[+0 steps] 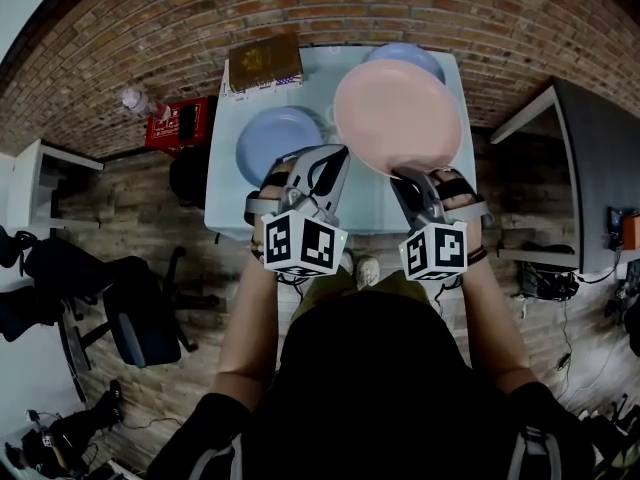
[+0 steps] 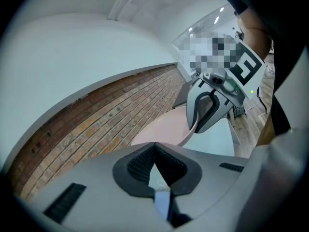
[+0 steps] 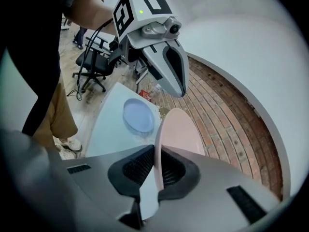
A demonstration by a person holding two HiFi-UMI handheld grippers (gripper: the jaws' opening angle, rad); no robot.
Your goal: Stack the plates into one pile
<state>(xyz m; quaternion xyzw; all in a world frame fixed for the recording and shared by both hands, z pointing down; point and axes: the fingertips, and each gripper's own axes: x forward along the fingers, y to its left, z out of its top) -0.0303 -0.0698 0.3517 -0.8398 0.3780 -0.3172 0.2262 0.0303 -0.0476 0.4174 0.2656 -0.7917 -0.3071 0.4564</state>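
The right gripper (image 3: 157,167) had its jaws almost together, clamped on the near rim of the round pale pink plate (image 1: 397,113), which it held up above the pale rectangular table (image 1: 370,206). Beneath the pink plate's far edge lay a round light blue plate (image 1: 408,56) at the table's far right corner, largely covered in the head view. A second round light blue plate (image 1: 272,140) lay on the table's left part, well apart from the first. The left gripper (image 1: 336,154) was closed on nothing (its pads met at the tips) and hovered between that plate and the pink one. A flat brown box (image 1: 265,62) sat at the table's far left edge. On the wooden floor (image 1: 130,218) beside the table stood a red crate (image 1: 180,124), a clear plastic bottle (image 1: 135,100) just beside it, and nearer, a black office chair (image 1: 140,313).
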